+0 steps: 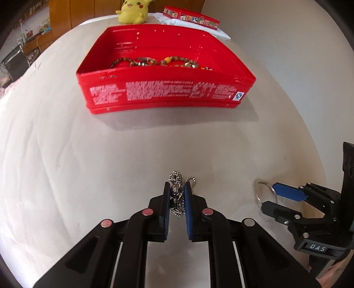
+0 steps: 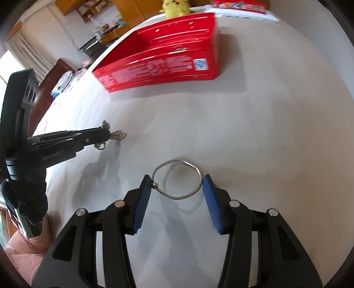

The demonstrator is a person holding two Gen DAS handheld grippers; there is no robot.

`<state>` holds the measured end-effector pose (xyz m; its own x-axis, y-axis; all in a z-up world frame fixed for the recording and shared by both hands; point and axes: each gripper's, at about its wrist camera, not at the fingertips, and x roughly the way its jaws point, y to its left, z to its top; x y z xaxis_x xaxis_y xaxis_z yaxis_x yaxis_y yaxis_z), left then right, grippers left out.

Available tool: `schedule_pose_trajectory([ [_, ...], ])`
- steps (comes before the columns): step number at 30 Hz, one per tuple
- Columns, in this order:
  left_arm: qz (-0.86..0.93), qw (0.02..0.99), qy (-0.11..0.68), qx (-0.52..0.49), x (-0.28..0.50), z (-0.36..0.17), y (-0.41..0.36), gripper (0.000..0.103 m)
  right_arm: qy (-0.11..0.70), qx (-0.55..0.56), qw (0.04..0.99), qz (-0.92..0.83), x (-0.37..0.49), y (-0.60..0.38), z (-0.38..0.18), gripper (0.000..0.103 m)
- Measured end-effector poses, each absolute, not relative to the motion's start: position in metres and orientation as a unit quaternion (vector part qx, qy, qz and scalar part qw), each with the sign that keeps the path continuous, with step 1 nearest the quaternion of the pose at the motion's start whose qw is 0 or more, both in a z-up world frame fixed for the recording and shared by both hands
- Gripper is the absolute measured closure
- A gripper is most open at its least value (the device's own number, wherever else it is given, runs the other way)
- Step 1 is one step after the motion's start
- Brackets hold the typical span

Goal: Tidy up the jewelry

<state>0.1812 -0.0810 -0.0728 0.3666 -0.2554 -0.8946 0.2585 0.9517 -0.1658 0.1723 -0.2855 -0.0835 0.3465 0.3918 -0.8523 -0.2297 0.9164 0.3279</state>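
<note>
The left claw [image 1: 176, 195] was clamped on a bunched silver chain [image 1: 177, 188], its blue pads nearly together with links spilling out past the tips and hanging below them; the bundle's long axis ran along the fingers, pointing toward the far edge of the worktop [image 1: 66, 155]. In the right wrist view the chain [image 2: 117, 134] hung just above the pale surface, a short end trailing toward the middle of the worktop. The right claw [image 2: 177, 183] stood about half wide and pinched a thin silver bangle [image 2: 177, 179] between its blue pads, one side of the hoop against each pad; the hoop lay roughly flat, with a small bead beside the left pad. From the left wrist view the same bangle [image 1: 264, 192] appeared edge-on at the near right of the worktop, and the body of the right claw bore the letters "DAS". Farther off, toward the far edge, sat an open red tin [image 1: 166, 93] with its long side facing the claws; white printing covered that side but was too blurred to read. Beaded bracelets [image 1: 154, 62] lay inside. Beyond it sat a yellow plush toy [image 1: 132, 11] and a red lid [image 1: 191, 17] with cartoon pictures on white cloth.
</note>
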Motion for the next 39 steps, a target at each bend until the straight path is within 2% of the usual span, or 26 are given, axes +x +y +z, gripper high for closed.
schedule_pose_trajectory([
  [10, -0.150, 0.829, 0.539, -0.009, 0.177, -0.076, -0.058, 0.091, 0.547, 0.096, 0.812, 0.179, 0.176, -0.289, -0.081, 0.050],
  [13, -0.155, 0.826, 0.541, -0.009, 0.177, -0.078, -0.060, 0.091, 0.552, 0.081, 0.811, 0.179, 0.177, -0.280, -0.085, 0.046],
  [17, -0.156, 0.825, 0.544, -0.009, 0.176, -0.079, -0.061, 0.091, 0.548, 0.035, 0.819, 0.167, 0.176, -0.259, -0.087, 0.045],
  [21, -0.157, 0.825, 0.543, -0.010, 0.175, -0.080, -0.062, 0.091, 0.535, -0.014, 0.831, 0.148, 0.174, -0.245, -0.090, 0.054],
  [29, -0.158, 0.830, 0.535, -0.011, 0.171, -0.074, -0.058, 0.091, 0.532, 0.061, 0.829, 0.161, 0.180, -0.271, -0.080, 0.055],
  [39, -0.154, 0.846, 0.510, -0.004, 0.160, -0.057, -0.058, 0.091, 0.519, 0.057, 0.837, 0.164, 0.177, -0.274, -0.063, 0.055],
])
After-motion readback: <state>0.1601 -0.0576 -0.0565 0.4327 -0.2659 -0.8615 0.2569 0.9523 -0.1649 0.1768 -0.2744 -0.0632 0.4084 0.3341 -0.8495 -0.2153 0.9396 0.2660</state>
